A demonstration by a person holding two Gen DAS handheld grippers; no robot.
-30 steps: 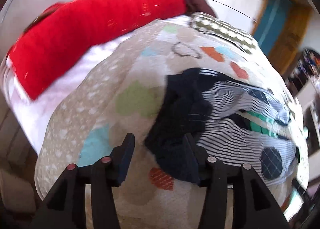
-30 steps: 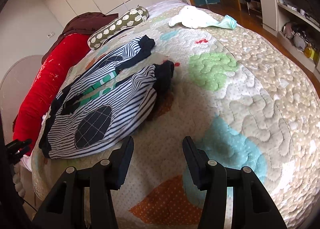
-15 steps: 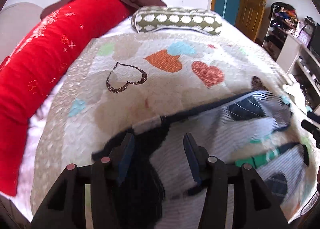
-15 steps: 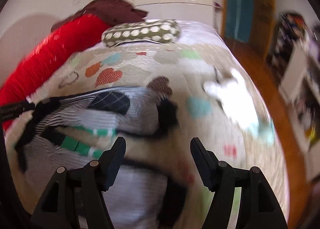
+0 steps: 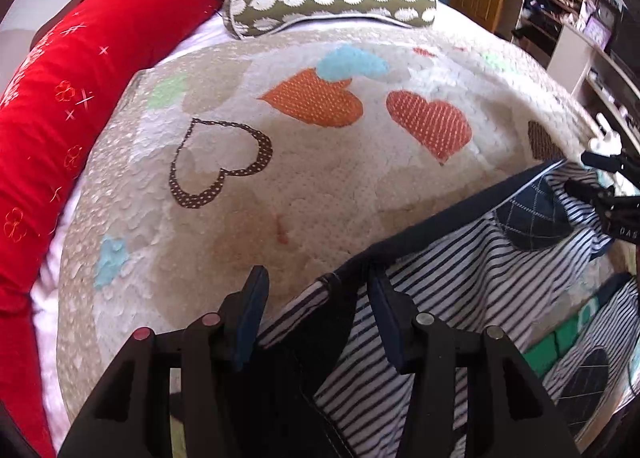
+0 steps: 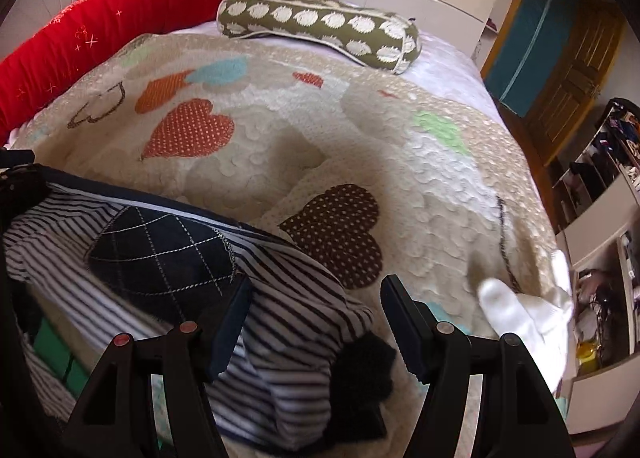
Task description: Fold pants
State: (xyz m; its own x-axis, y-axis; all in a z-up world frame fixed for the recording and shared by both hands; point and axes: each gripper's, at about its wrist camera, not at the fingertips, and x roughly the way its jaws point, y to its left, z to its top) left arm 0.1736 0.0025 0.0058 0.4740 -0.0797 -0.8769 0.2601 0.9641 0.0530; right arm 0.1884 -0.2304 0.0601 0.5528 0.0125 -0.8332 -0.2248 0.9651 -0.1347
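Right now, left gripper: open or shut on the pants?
Open. The left gripper has its jaws apart, straddling the waist end of the striped pants, not yet clamped.

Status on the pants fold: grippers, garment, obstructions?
Left gripper and right gripper both open, straddling fabric. Striped pants unfolded on heart quilt. White cloth lies right of the pants.

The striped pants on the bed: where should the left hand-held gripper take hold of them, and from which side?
Grip the dark waistband edge of the striped pants, probably coming from the near end along the quilt. That thick, straight edge already lies between the open fingers of the left hand-held gripper.
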